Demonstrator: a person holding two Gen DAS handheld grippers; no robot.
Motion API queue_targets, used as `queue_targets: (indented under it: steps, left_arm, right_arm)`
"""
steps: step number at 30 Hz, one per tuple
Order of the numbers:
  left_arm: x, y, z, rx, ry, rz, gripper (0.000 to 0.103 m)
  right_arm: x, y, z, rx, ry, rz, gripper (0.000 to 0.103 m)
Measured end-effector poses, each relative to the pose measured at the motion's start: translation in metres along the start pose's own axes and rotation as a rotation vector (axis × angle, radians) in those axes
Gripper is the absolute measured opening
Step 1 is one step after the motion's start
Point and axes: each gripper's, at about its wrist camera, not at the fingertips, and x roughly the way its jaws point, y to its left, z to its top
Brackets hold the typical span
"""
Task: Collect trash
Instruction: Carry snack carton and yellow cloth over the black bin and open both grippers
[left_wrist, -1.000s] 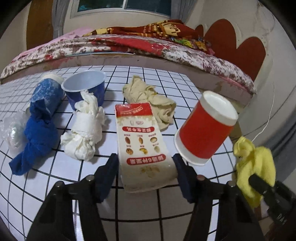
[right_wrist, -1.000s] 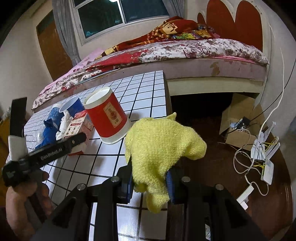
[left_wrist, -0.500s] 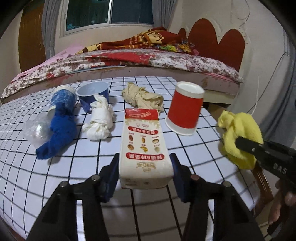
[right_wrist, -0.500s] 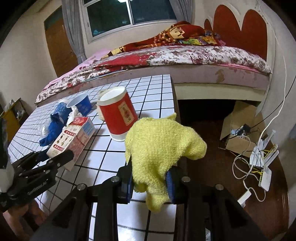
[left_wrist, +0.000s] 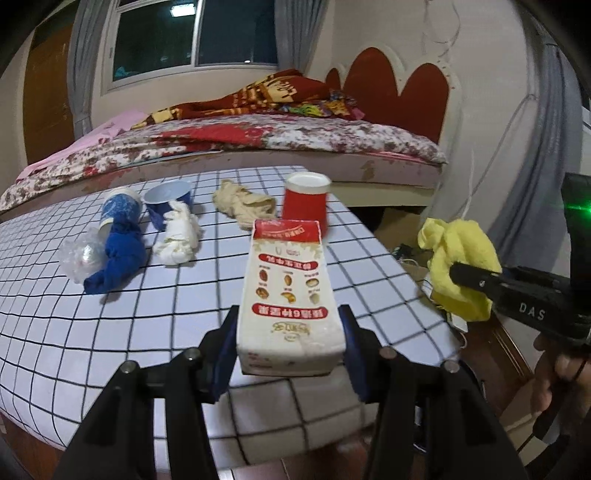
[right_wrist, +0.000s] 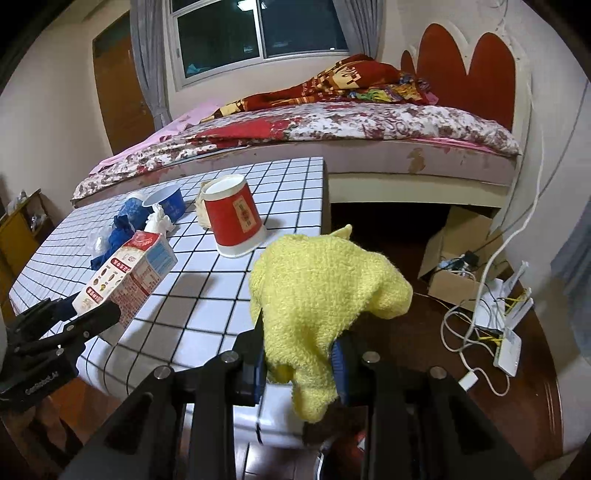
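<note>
My left gripper is shut on a white and red milk carton and holds it above the front of the checked table; the carton also shows in the right wrist view. My right gripper is shut on a crumpled yellow cloth, held off the table's right edge; it shows in the left wrist view too. On the table lie a red paper cup, a beige rag, a white rag, a blue rag, two blue cups and crumpled plastic.
A bed stands behind the table. On the dark floor to the right are a cardboard box, white cables and a router. A wooden door is at the back left.
My left gripper closed on the carton, lifted it off the table and drew it back toward the front edge. My right gripper, holding the yellow cloth, pulled back and rose slightly.
</note>
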Motion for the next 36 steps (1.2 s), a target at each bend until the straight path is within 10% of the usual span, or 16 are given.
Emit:
queue_targets:
  steps: [36]
  left_arm:
    - [-0.027,-0.16,-0.055,0.22,0.08,-0.248,0.051]
  right_arm:
    - [-0.098,-0.106,-0.094,0.11,0.057,-0.12,0.031]
